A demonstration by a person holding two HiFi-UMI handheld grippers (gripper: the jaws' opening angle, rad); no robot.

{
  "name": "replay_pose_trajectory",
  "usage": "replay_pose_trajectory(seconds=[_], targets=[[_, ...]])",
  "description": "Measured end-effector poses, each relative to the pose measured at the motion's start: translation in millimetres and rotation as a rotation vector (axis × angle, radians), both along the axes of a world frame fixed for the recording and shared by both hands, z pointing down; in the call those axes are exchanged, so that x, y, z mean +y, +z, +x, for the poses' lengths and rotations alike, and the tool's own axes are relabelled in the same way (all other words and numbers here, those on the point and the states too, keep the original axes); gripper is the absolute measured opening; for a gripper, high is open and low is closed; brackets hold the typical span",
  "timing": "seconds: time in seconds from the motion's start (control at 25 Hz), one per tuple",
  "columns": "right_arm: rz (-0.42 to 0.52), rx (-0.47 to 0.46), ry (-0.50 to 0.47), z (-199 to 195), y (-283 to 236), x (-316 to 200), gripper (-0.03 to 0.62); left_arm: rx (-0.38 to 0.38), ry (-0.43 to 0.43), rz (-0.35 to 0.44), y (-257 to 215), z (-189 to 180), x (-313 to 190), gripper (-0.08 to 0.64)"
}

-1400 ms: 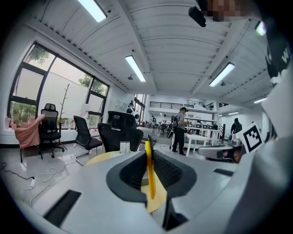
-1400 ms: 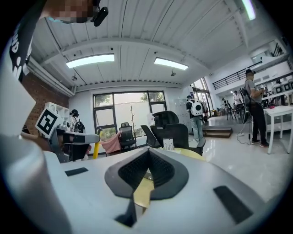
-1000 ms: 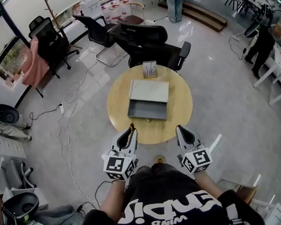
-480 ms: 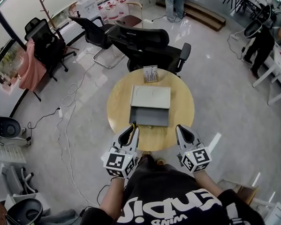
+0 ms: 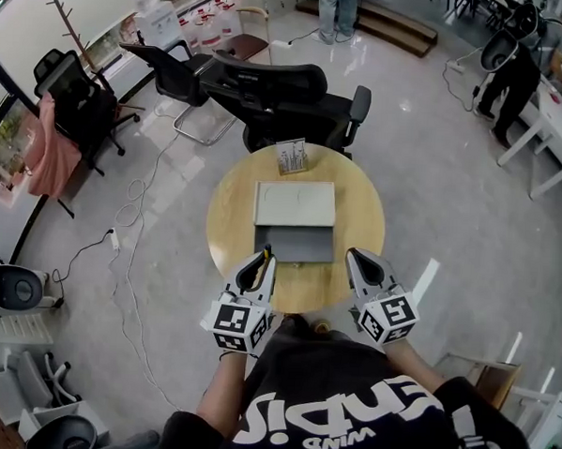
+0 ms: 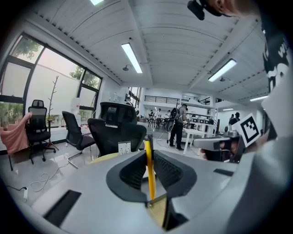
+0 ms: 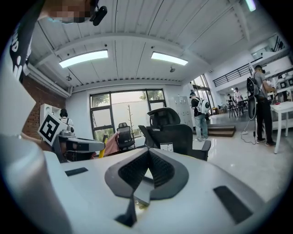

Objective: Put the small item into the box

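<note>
A thin yellow pen-like item (image 6: 149, 169) stands upright between the pads of my left gripper (image 6: 149, 173), which is shut on it; its tip shows above the jaws (image 5: 266, 254). The left gripper (image 5: 257, 267) hovers over the near edge of the round wooden table (image 5: 227, 216). A grey box (image 5: 295, 244) sits open in the table's middle, its pale lid (image 5: 295, 203) folded back on the far side. My right gripper (image 5: 358, 263) hangs at the table's near right edge, jaws together and empty (image 7: 147, 171).
A small card stand (image 5: 291, 157) sits at the table's far edge. Black office chairs (image 5: 288, 93) stand right behind the table. Cables (image 5: 134, 249) run over the floor on the left. People (image 5: 520, 62) stand by white desks at the far right.
The table and box have come nearer to both grippers, whose tips now reach over its near edge. The left gripper's hold on the yellow item is unchanged.
</note>
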State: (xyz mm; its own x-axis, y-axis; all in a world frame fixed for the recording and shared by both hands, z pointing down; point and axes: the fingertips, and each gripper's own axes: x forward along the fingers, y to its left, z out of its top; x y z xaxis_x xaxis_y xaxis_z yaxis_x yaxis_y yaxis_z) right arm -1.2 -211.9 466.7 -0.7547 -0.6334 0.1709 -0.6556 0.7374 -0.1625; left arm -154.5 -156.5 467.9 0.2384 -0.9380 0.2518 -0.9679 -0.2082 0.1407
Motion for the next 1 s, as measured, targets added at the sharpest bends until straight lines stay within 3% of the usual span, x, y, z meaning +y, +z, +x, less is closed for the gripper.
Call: replay_pose_trajectory(seconds=[0.48, 1.0], targets=[[0.003, -0.002, 0.027, -7.1, 5.0, -24.1, 0.0, -0.103, 0.108, -0.083, 43.9, -1.5, -44.0, 0.058], [-0.014, -0.001, 0.05, -9.3, 14.6, -34.7, 0.0, -0.276, 0.301, -0.214, 127.3, 16.6, -74.0, 0.057]])
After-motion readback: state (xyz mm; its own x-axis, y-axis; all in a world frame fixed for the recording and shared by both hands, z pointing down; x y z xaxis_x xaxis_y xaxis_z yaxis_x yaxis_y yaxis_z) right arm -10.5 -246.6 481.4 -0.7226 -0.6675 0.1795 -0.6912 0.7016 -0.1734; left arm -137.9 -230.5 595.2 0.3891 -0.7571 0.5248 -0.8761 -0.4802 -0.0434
